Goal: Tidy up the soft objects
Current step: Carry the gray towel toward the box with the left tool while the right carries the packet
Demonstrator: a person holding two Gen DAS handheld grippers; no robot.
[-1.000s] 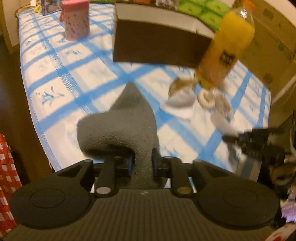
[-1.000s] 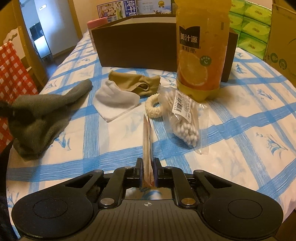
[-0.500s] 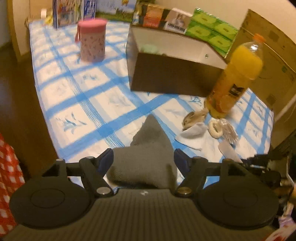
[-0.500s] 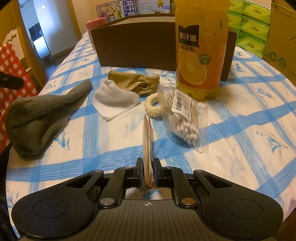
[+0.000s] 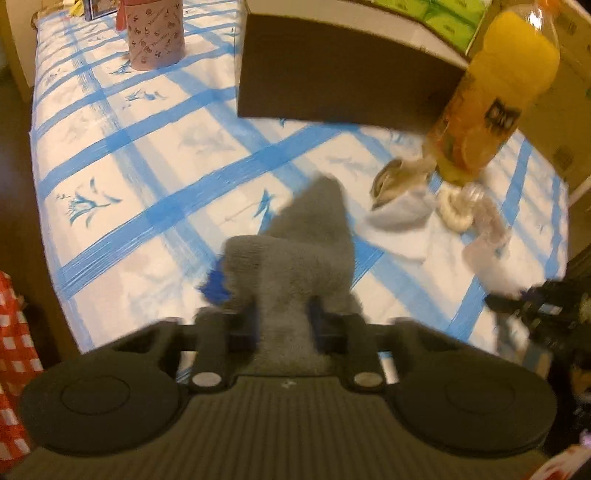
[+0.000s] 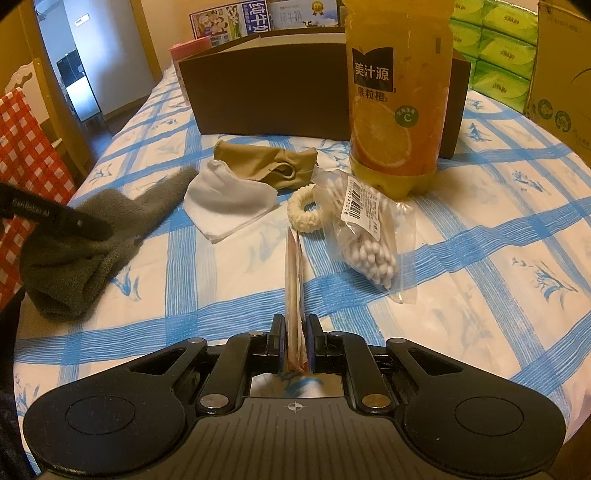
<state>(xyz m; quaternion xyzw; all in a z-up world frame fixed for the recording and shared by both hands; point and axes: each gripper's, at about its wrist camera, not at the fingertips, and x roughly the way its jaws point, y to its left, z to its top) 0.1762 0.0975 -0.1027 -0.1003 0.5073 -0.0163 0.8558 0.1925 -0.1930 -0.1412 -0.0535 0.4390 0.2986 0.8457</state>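
The left gripper [image 5: 283, 321] has its fingers squeezed on a gray sock [image 5: 303, 251]. The left view is blurry, so the sock's edges look fuzzy. In that view the sock fills the middle and points toward 12 o'clock over the blue-checked counter [image 5: 147, 155]. Only this view shows a pink cup [image 5: 156, 33] far away at 11 o'clock.

The right view is sharp. There the gray sock [image 6: 81, 254] sits at 9 o'clock, lying on the counter near its edge, with a black finger [image 6: 55, 218] of the left gripper across it.

The right gripper [image 6: 295, 343] has its fingers pinched on a thin flat packet [image 6: 294, 288] that stands on its edge.

The right view also shows small things that the left view only smears. A white cloth [image 6: 229, 206] lies at 11 o'clock, touching a tan cloth [image 6: 273, 166] behind it. A cream hair tie [image 6: 306, 210] lies just beside a clear bag of cotton swabs [image 6: 369, 240]. A big orange juice bottle [image 6: 399, 96] stands at 1 o'clock, with writing you can read. Behind it is a brown box [image 6: 266, 92], open on top. Green tissue packs [image 6: 498, 48] are stacked at 2 o'clock.
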